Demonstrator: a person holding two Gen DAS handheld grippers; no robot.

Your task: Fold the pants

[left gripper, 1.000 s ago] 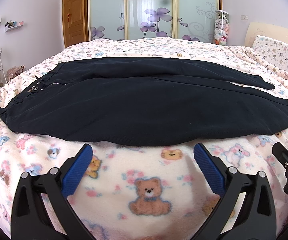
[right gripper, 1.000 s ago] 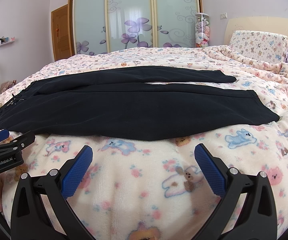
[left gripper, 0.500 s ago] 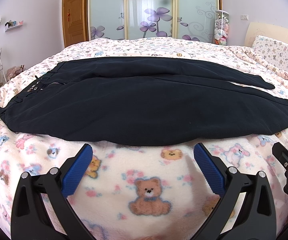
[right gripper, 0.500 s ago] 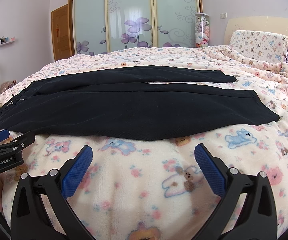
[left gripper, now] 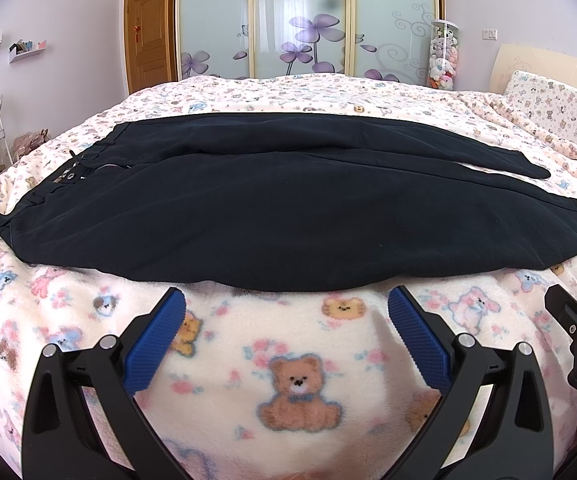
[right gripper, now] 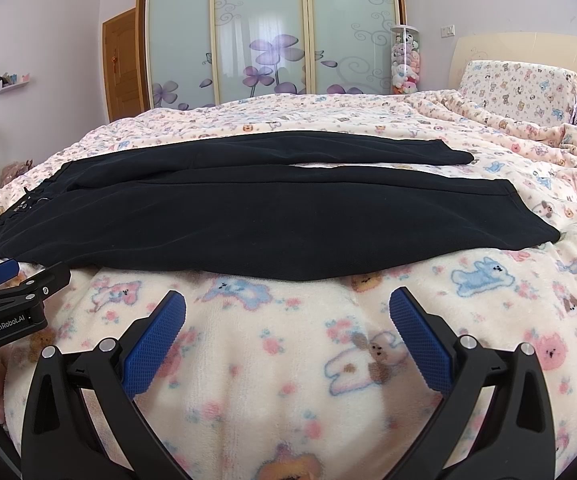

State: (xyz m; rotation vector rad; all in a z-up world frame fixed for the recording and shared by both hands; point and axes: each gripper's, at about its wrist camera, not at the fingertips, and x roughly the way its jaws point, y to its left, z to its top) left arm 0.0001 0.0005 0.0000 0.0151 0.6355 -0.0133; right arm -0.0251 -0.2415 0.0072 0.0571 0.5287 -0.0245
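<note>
The pants (left gripper: 288, 216) lie flat across the middle of both frames, spread on the blanket (left gripper: 296, 360), waistband at the left, cuffs at the right. The two legs lie side by side, the far one running along behind the near one — no fold made yet, so by my reckoning the whole job is still ahead: leg over leg, then the length folded down.

Left gripper (left gripper: 286, 318) sits low centre in its own view, jaws spread wide, nothing between the blue pads, just short of the near hem and not touching cloth. Right gripper (right gripper: 287, 318), same story — wide apart, empty, hovering over the blanket just short of the pants' near edge.

Outward: the wardrobe (right gripper: 268, 32) fills the upper centre, a pillow (right gripper: 516, 88) at upper right.

Hard to read: the waistband hardware at the left is small and dark, its detail unclear. The near cuff runs close to the right edge of the left view. Each gripper's neighbour shows only as a sliver at the frame edge.
</note>
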